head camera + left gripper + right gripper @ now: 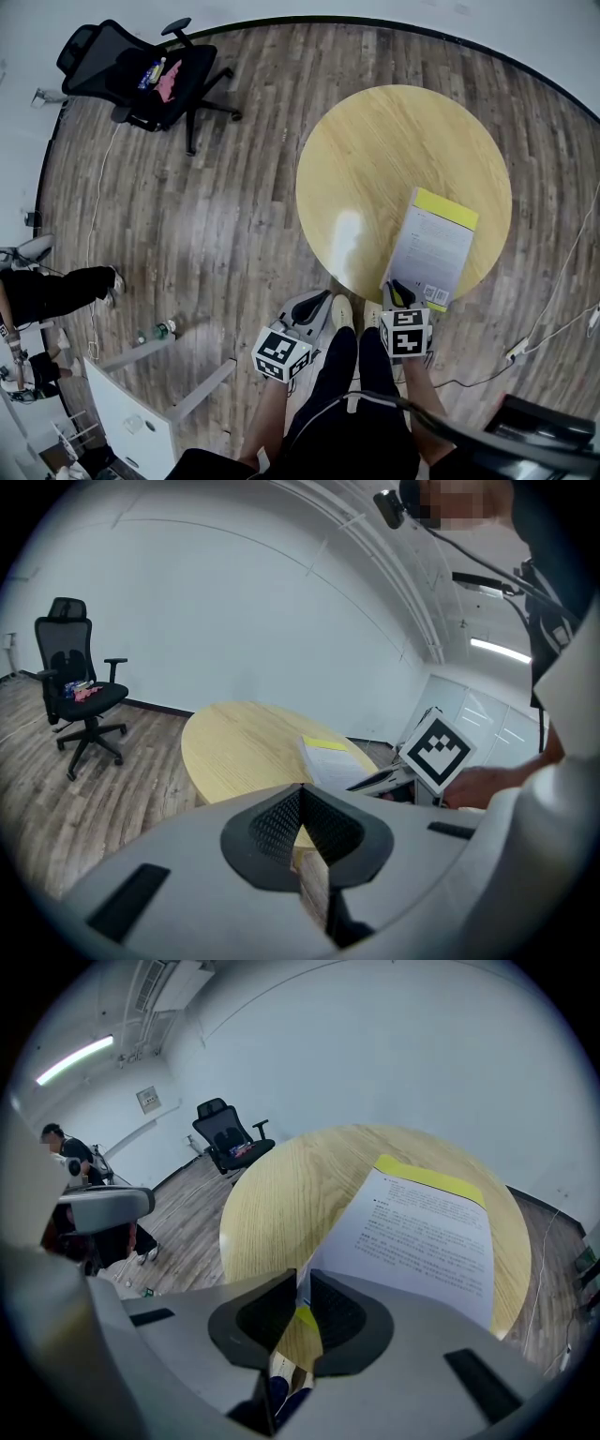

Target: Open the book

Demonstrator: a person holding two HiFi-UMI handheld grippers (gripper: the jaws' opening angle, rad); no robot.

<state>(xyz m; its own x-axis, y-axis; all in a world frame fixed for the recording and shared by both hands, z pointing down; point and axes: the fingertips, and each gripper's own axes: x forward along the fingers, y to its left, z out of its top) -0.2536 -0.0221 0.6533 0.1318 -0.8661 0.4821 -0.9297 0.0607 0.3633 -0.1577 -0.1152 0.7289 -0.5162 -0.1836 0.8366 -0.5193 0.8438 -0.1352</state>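
A book (433,246) with a white printed cover and a yellow band at its far end lies flat and closed on the near right part of the round wooden table (375,150). My right gripper (401,292) is at the book's near left corner. In the right gripper view its jaws (302,1297) stand nearly together, with the corner of the book (431,1232) pinched between the pads. My left gripper (319,302) hangs off the table's near edge, left of the book. Its jaws (301,803) are shut on nothing.
A black office chair (150,75) with items on its seat stands far left on the wooden floor. A white cabinet (131,412) sits near left, with a bottle (159,330) on the floor beside it. Another person's leg (56,291) shows at the left edge. Cables (553,323) trail right of the table.
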